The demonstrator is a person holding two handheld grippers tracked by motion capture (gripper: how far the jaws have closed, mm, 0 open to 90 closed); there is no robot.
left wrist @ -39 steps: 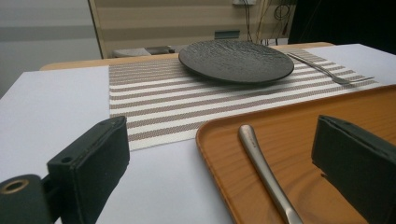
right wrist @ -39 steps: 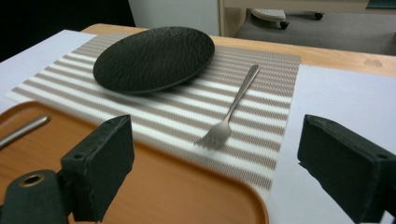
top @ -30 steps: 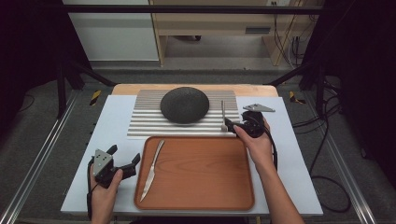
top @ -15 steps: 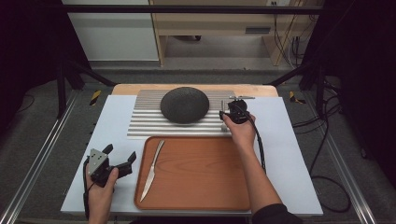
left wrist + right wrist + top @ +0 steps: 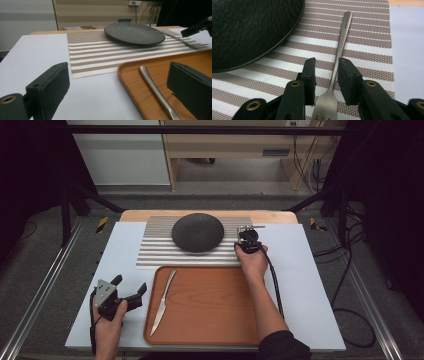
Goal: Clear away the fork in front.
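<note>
Our right claw (image 5: 326, 72) has just been closing around the fork (image 5: 337, 75) lying on the striped mat (image 5: 367, 37) beside the dark plate (image 5: 249, 30); a gap shows at one pad. Our left claw (image 5: 117, 85) stands wide, holding nothing, near the tray (image 5: 150, 67) with the knife (image 5: 157, 92).

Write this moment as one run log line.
right gripper: jaws closing around fork, not pressing | fork: on striped mat | left gripper: open, idle
</note>
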